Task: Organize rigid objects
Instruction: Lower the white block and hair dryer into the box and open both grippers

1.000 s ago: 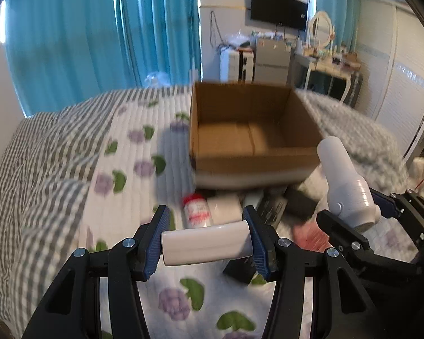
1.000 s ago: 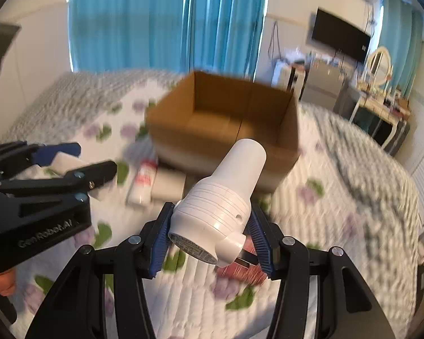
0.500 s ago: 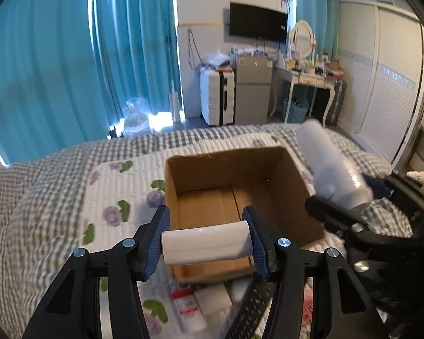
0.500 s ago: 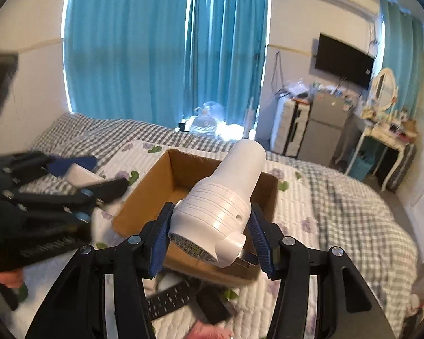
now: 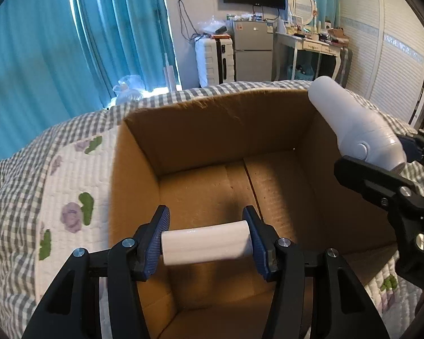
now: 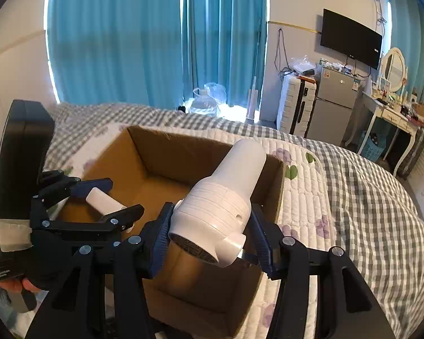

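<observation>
My left gripper (image 5: 206, 241) clamps a white tube (image 5: 207, 242), my right gripper (image 6: 209, 240) a white hair dryer (image 6: 223, 206); I lower both deep into the cardboard box (image 5: 200, 130) before opening.

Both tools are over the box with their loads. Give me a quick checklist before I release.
1. Left tool shut on white block: ok.
2. Right tool shut on white hair dryer: ok.
3. Block above cardboard box opening: ok.
4. Box floor bare where visible: ok.
5. Dryer's body fully inside box rim: cannot tell.
6. Tools apart from each other: ok.
</observation>
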{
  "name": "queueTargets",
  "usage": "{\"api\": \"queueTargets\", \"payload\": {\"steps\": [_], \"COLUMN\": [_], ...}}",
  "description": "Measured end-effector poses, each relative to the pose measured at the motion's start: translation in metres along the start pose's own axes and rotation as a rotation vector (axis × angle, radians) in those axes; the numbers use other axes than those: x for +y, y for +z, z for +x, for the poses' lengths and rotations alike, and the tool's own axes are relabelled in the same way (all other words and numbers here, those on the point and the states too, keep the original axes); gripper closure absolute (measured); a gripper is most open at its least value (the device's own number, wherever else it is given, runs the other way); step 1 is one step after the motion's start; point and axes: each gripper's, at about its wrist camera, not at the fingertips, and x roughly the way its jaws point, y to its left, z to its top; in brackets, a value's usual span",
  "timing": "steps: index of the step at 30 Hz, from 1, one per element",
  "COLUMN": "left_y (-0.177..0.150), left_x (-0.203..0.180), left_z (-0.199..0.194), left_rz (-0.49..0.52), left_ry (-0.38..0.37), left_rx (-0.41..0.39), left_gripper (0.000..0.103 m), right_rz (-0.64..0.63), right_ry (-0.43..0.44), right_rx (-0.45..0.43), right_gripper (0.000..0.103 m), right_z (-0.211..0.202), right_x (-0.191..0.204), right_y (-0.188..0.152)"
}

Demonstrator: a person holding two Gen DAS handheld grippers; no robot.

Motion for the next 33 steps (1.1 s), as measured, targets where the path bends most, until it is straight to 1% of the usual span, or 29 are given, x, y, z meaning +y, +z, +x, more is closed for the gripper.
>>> {"api": "queueTargets", "payload": {"steps": [2,3,4,8,10,11,12,17,19,20,21,22,25,28,31,32,33], "left_y": [0.0,0.001,0.001,0.004,0.006,0.006,0.005,0.001,-0.001,-0.001,-0.001,-0.002,-0.006,-0.015,-0.027,-0.031,-0.035], "left_x": [-0.001,0.0,0.002,0.015,0.024,0.028,0.033,0.047,0.051,0.053,0.054,0.055,0.056,0.053,0.053,0.053,0.053], "left_z": [0.0,-0.003,-0.006,-0.026,-0.036,-0.041,-0.046,-0.057,-0.06,-0.061,-0.062,-0.065,-0.074,-0.092,-0.111,-0.118,-0.125], "left_rz": [0.005,0.004,0.0,-0.025,-0.044,-0.053,-0.061,-0.074,-0.08,-0.085,-0.088,-0.094,-0.097,-0.097,-0.107,-0.111,-0.117], "left_ry": [0.028,0.03,0.023,0.029,0.0,0.009,0.024,0.021,0.018,0.014,0.011,0.008,0.012,0.01,-0.012,-0.015,-0.017], "left_rx": [-0.016,-0.021,-0.03,-0.053,-0.06,-0.067,-0.073,-0.099,-0.104,-0.105,-0.107,-0.111,-0.12,-0.128,-0.123,-0.121,-0.122], "left_gripper": [0.036,0.029,0.028,0.028,0.028,0.028,0.028,0.028,0.028,0.028,0.028,0.028,0.028,0.028,0.027,0.026,0.021], "right_rz": [0.001,0.003,0.0,0.009,0.017,0.015,0.002,-0.061,-0.066,-0.064,-0.061,-0.058,-0.047,-0.017,0.008,0.011,0.013], "right_ry": [0.003,0.01,0.01,0.007,0.01,0.009,0.007,-0.011,-0.011,-0.012,-0.016,-0.029,-0.045,-0.079,-0.122,-0.131,-0.144], "right_rx": [0.001,0.001,-0.001,-0.013,-0.014,-0.012,-0.005,0.045,0.044,0.038,0.035,0.03,0.005,-0.005,-0.004,-0.005,-0.005], "right_gripper": [0.051,0.051,0.051,0.051,0.051,0.051,0.051,0.051,0.05,0.047,0.035,0.029,0.029,0.025,0.024,0.023,0.021], "right_z": [0.002,0.002,0.001,-0.005,-0.008,-0.007,-0.004,0.024,0.033,0.033,0.033,0.031,0.014,-0.014,-0.049,-0.057,-0.069], "right_x": [-0.003,-0.006,-0.005,-0.011,-0.011,-0.011,-0.008,0.011,0.016,0.016,0.017,0.017,0.013,0.01,0.007,0.008,0.009], "right_y": [-0.001,-0.002,-0.002,0.0,0.001,0.002,0.002,-0.003,-0.008,-0.01,-0.012,-0.012,-0.013,-0.013,-0.014,-0.014,-0.015]}}
